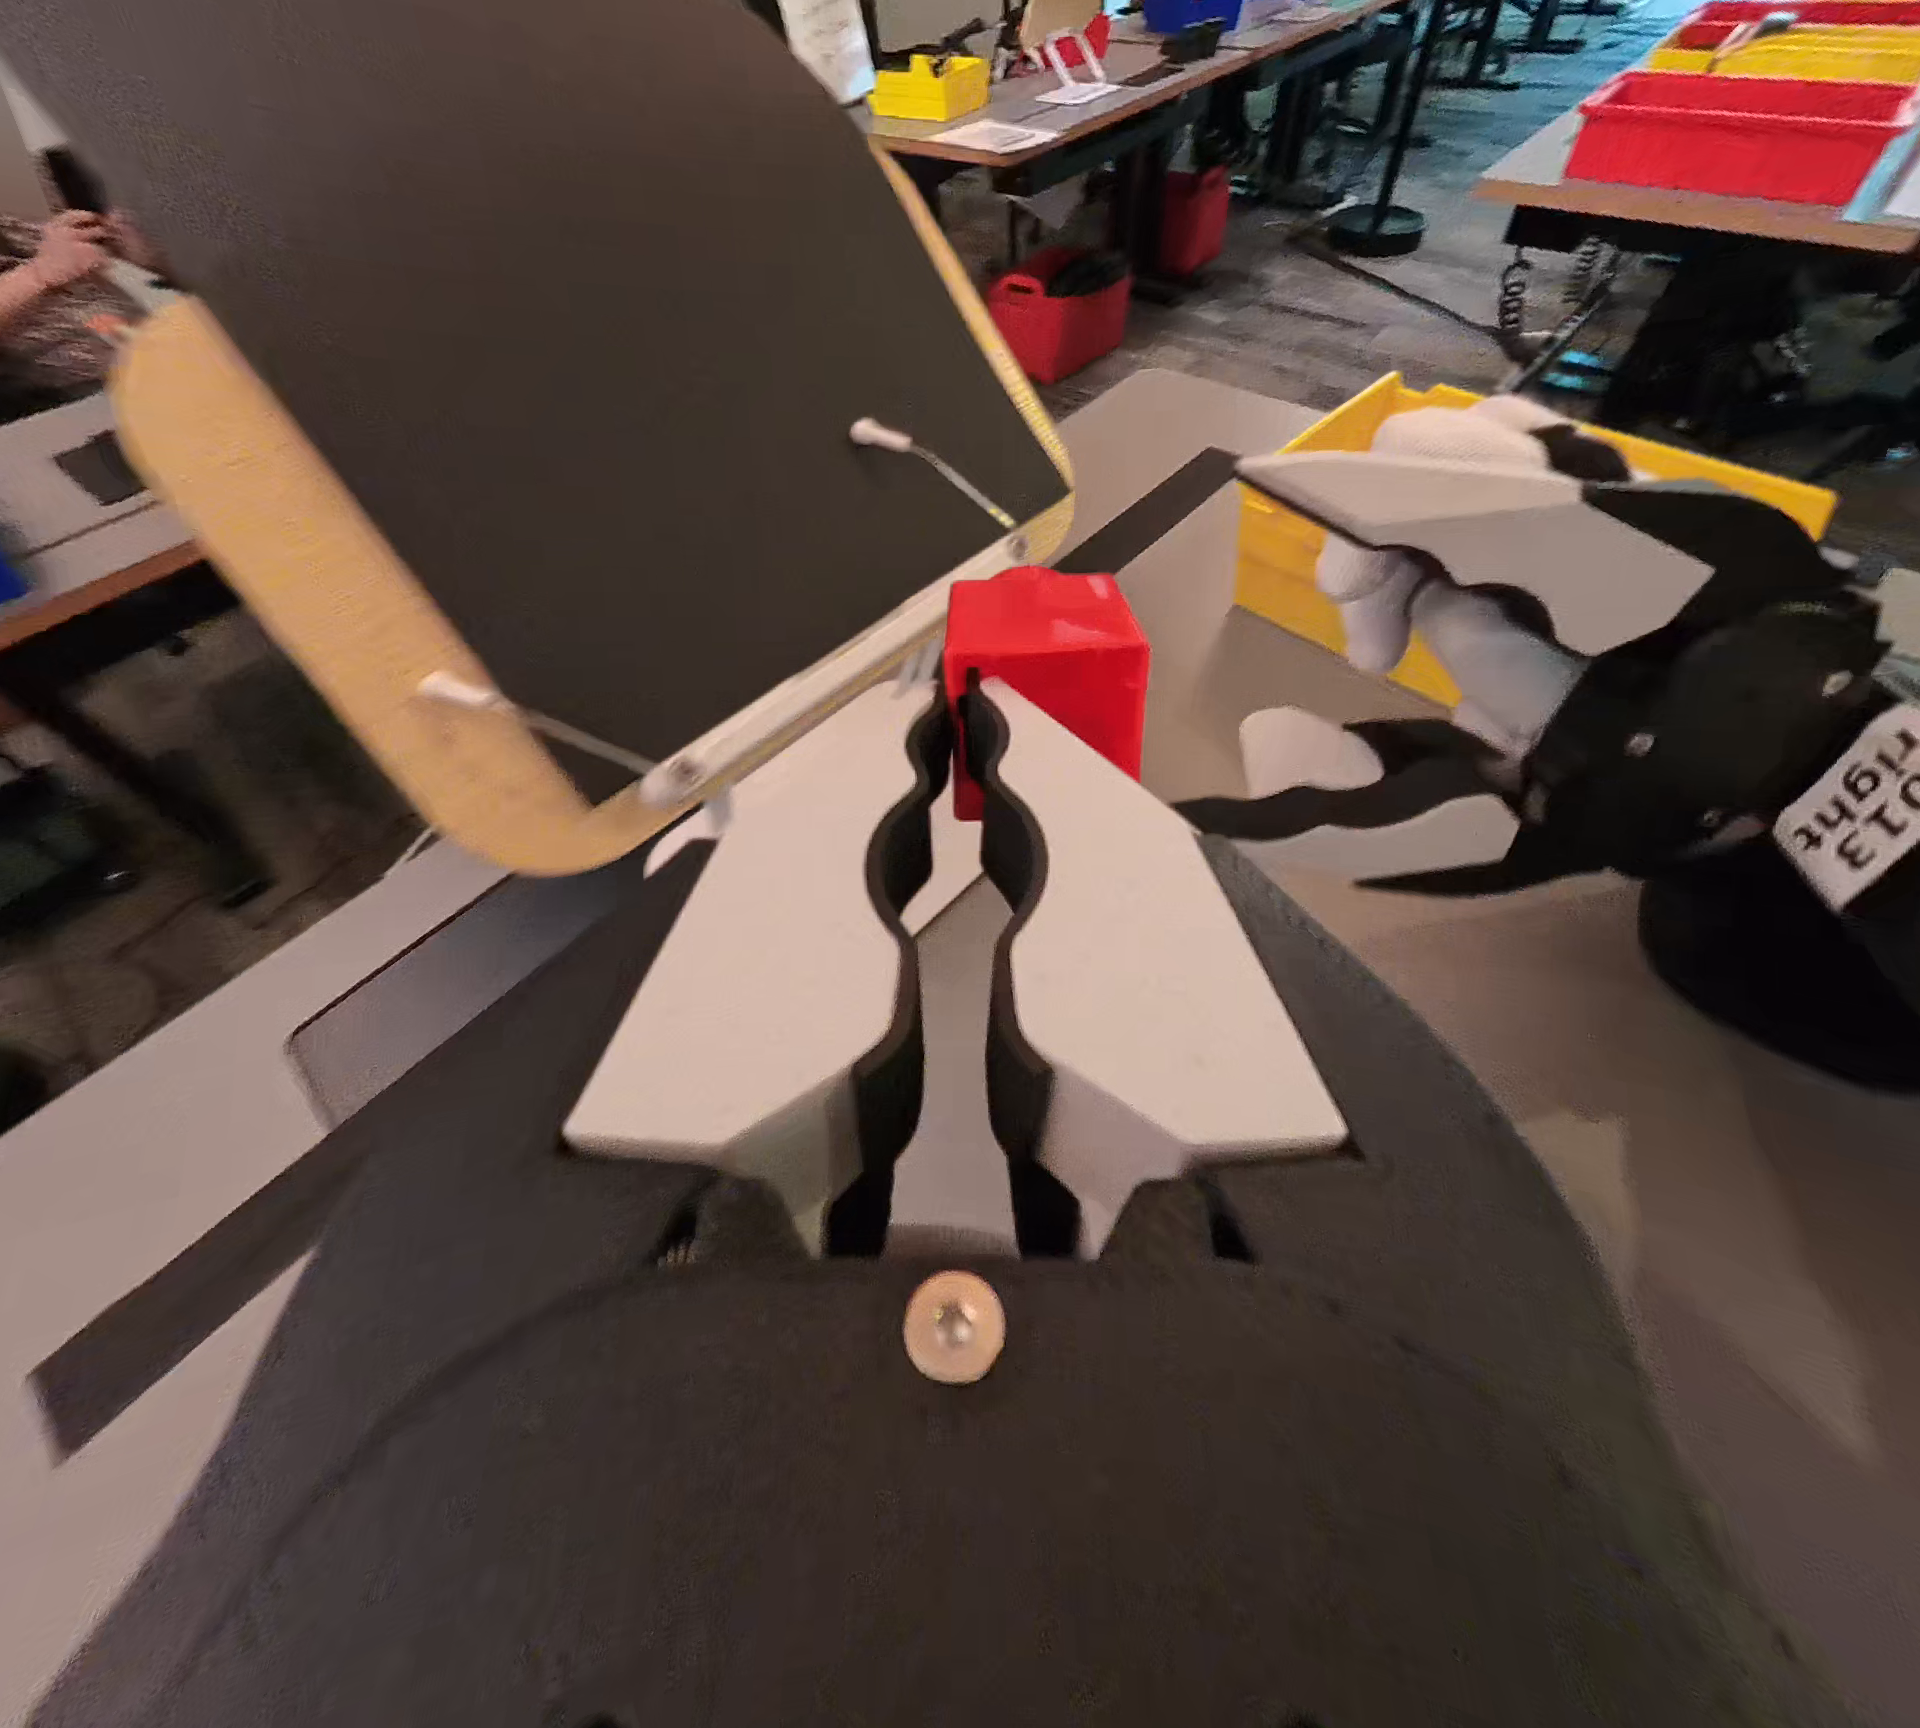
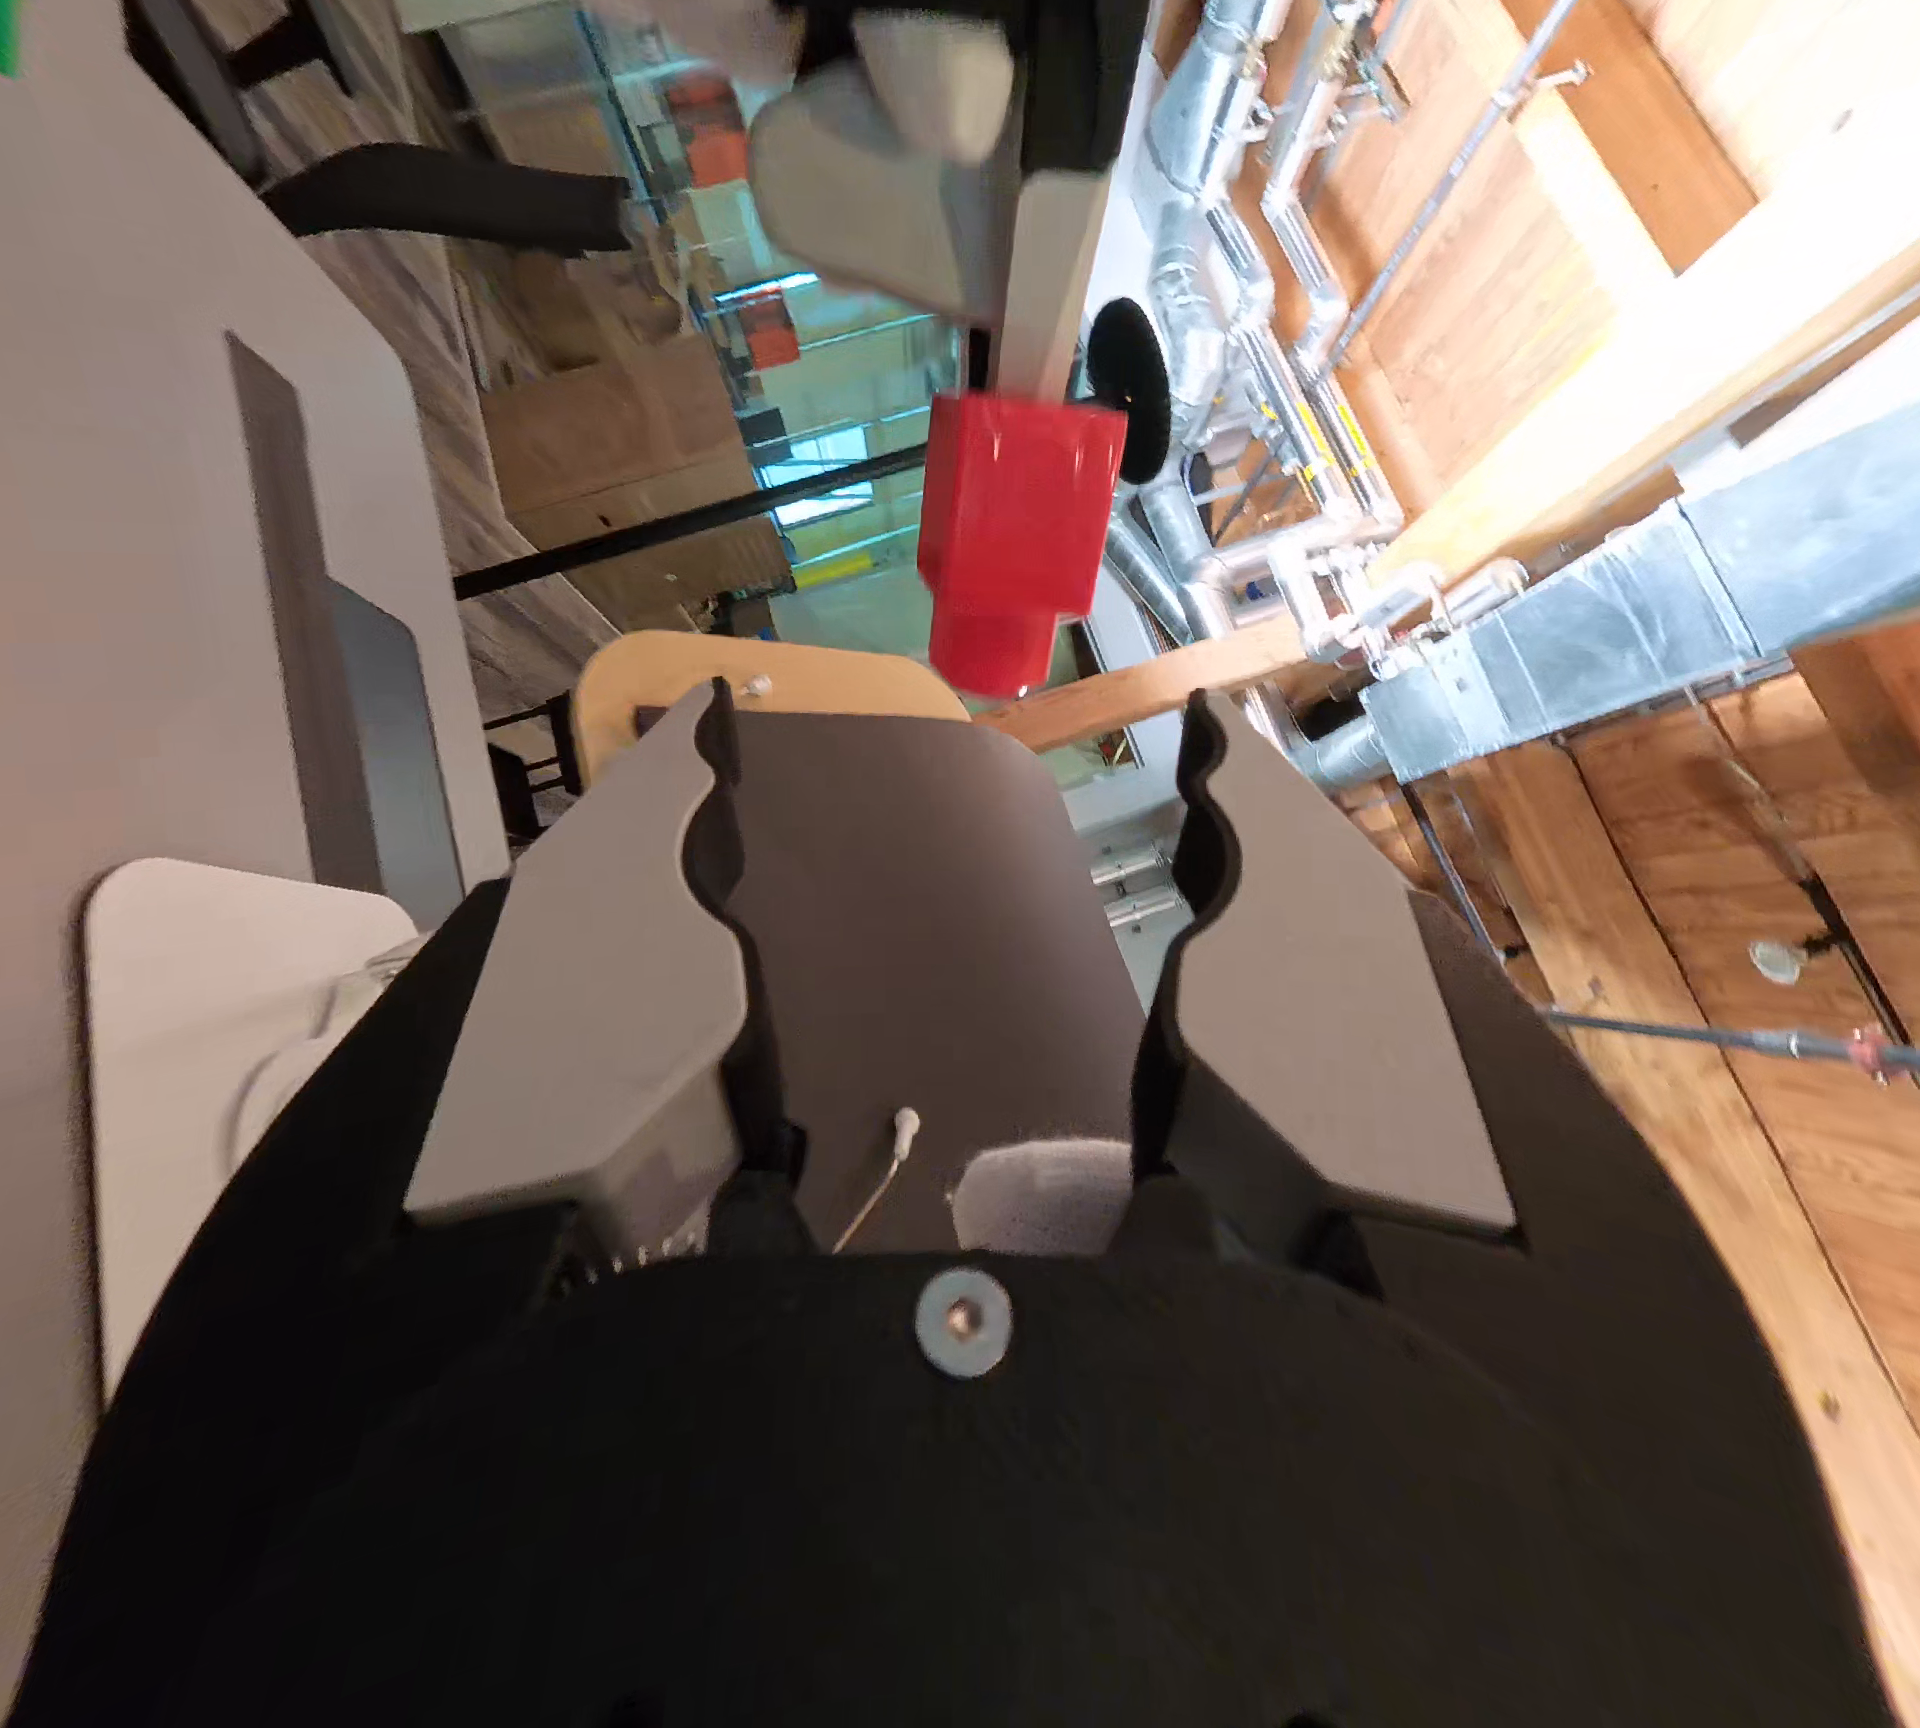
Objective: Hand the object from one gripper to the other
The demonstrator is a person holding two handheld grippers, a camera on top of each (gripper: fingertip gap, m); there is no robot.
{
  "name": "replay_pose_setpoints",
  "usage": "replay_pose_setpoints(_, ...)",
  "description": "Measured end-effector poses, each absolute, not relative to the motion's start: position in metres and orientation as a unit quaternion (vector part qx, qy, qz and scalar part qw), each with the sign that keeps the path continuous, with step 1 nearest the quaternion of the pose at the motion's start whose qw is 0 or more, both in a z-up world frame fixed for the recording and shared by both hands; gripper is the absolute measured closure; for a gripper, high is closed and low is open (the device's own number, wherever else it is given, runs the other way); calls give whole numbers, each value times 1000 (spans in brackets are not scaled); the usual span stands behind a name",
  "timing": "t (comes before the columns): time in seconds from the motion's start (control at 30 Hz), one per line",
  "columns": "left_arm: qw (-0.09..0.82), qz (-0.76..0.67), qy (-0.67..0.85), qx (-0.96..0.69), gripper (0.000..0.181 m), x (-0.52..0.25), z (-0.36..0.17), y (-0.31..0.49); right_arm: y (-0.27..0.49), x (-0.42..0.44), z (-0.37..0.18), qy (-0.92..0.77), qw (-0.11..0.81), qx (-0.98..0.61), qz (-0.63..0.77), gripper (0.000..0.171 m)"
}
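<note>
Red plastic block [image 1: 1044, 670] sits pinched at the tips of our left gripper [image 1: 964, 702], lifted off the grey table [image 1: 1455, 1003]; our right gripper [image 2: 951, 722] gapes wide just beside it, holding nothing; a yellow bin [image 1: 1288, 535] lies beyond.

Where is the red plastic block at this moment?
The red plastic block is pinched at the tips of the left tongs, in front of the tilted black board. In the right wrist view it hangs just beyond the open right tongs.
</note>
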State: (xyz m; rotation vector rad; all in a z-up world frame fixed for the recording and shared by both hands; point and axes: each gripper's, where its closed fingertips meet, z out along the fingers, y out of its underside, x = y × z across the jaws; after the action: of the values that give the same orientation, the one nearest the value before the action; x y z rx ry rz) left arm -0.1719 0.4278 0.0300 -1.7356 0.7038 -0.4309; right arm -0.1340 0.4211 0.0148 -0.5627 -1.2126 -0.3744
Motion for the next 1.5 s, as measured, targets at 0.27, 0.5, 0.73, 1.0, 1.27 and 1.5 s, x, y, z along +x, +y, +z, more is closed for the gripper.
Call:
replay_pose_setpoints(0.27, 558, -229, 353, -715, 181, -70, 25, 468, 464, -85, 38, -505, 784, -286, -222, 133)
replay_pose_setpoints(0.5, 574, -207, 387, -691, 181, -54, 12, 471, 485, -76, 22, -533, 756, -309, -224, 135)
replay_pose_setpoints(0.73, 601, -172, 422, -656, 174, -60, 10, 473, 485, -80, 12, -554, 740, -356, -136, 136)
replay_pose_setpoints(1.0, 711, 75, 507, -481, 118, -66, 48, 444, 462, -57, 36, -513, 655, -471, 292, 136)
replay_pose_setpoints(1.27, 745, 215, 531, -341, 78, -18, 36, 441, 431, -54, 27, -509, 489, -468, 532, 136)
replay_pose_setpoints(1.5, 728, 215, 571, -313, 110, 1, 14, 435, 408, -64, 8, -535, 398, -455, 590, 136)
